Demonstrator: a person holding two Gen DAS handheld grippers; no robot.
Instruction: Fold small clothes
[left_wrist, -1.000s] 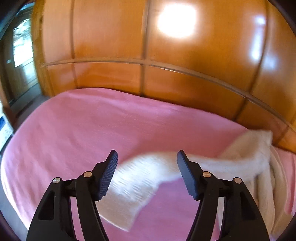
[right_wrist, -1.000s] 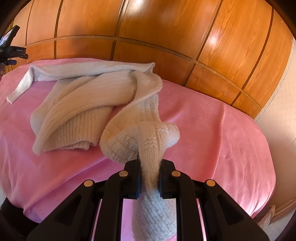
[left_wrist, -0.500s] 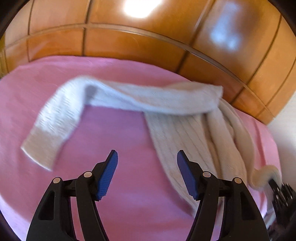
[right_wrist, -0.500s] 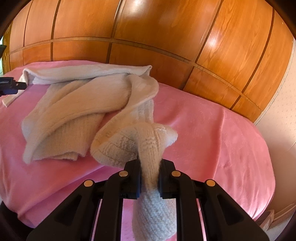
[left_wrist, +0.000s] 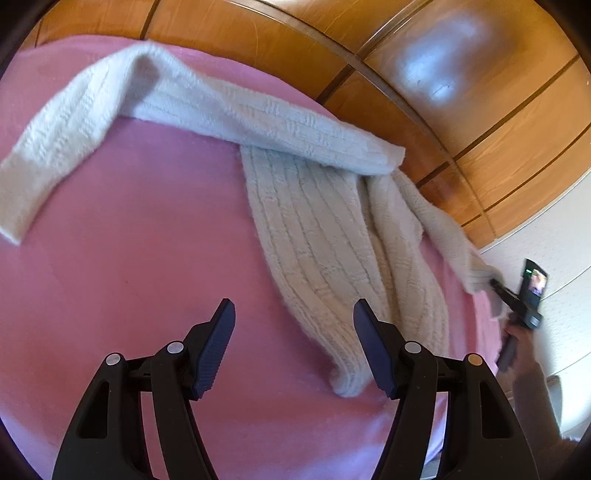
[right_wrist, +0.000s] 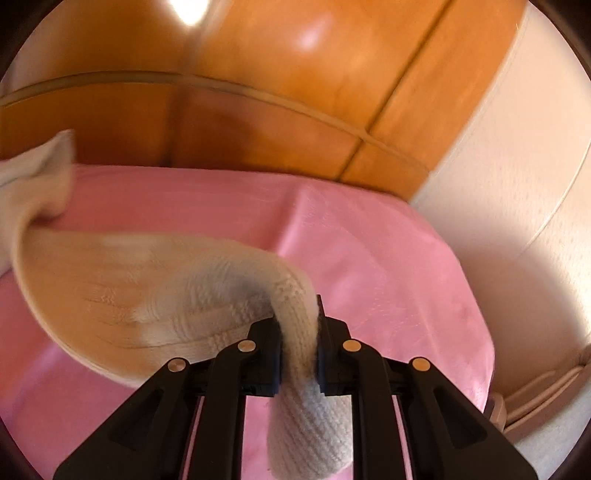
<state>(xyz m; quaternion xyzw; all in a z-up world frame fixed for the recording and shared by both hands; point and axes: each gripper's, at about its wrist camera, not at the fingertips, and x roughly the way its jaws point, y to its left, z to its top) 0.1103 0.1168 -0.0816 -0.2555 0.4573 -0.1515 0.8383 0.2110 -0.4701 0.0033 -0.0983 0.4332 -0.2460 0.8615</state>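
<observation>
1. Two grippers, very different jobs right now: your right gripper (right_wrist: 297, 341) has its fingers pinched tight on a sleeve end of the cream knit sweater (left_wrist: 332, 236), with the cuff poking out below the fingers. Your left gripper (left_wrist: 293, 347) has its fingers spread wide with nothing between them, hovering above the pink bed (left_wrist: 129, 258).
2. Most of the sweater is lying on the bed, bunched lengthwise. One sleeve (left_wrist: 74, 122) runs out flat to the left, and the other is pulled up toward the right gripper at the bed's right edge.
3. Biggest risk I'd say: the right view is blurry, so you look to be moving fast. Yank that sleeve and the whole loose knit probably drags sideways, maybe off the edge, because nothing is pinning it.
4. The body is already twisted, so folding now would likely lock the wrinkles in.
5. Chunky knit stretches, and a hard pull from one cuff could warp it or let it slip from the fingers.
6. The left fingers sit just beside the lower hem (left_wrist: 347, 380), so clamp there first, I guess.
</observation>
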